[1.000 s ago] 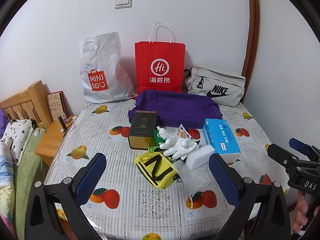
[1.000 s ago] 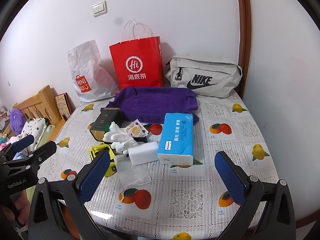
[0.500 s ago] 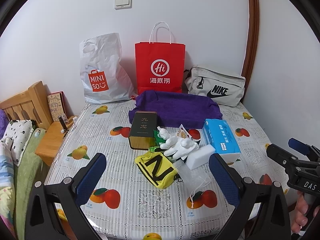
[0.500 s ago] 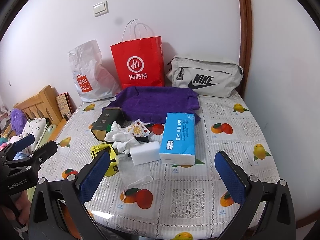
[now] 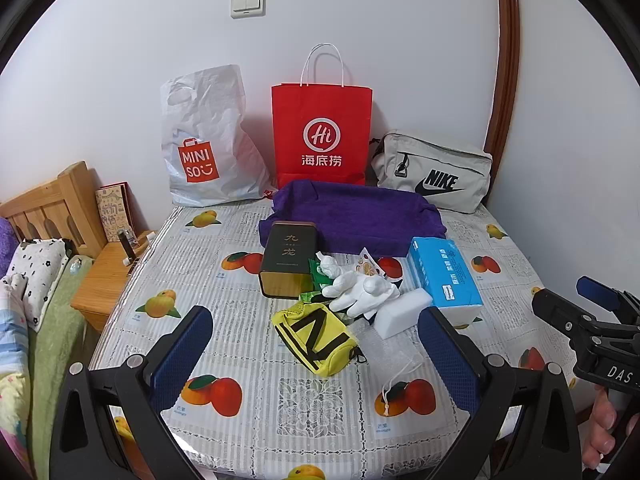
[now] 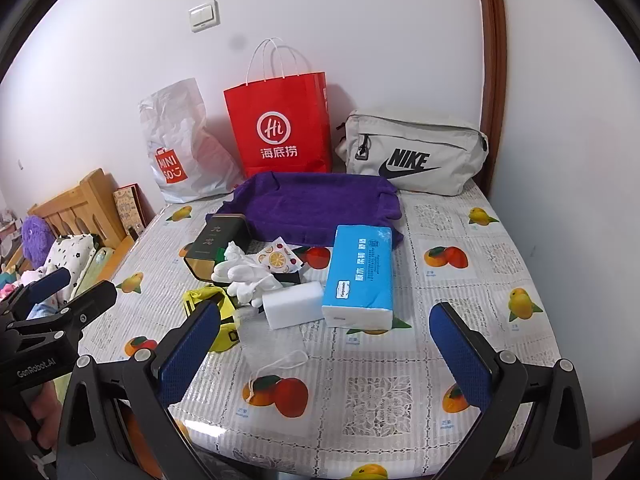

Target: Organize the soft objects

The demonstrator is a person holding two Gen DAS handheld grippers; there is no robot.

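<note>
Both claws are spread wide and hold nothing: the left gripper point(image 5: 316, 344) and the right gripper point(image 6: 324, 344) hang over the near edge of the table point(image 5: 508, 304). At the middle lie the white gloves point(image 5: 362, 290), touching the white sponge point(image 5: 402, 312), with the yellow pouch point(image 5: 316, 336) just beside. Behind them the purple cloth tray point(image 5: 352, 216) looks empty inside. The blue tissue pack point(image 6: 358, 276) lies right of the sponge.

Glossy plastic tablecloth point(image 5: 248, 392); plush purple towel point(image 5: 360, 216); matt paper bag point(image 5: 320, 136).
</note>
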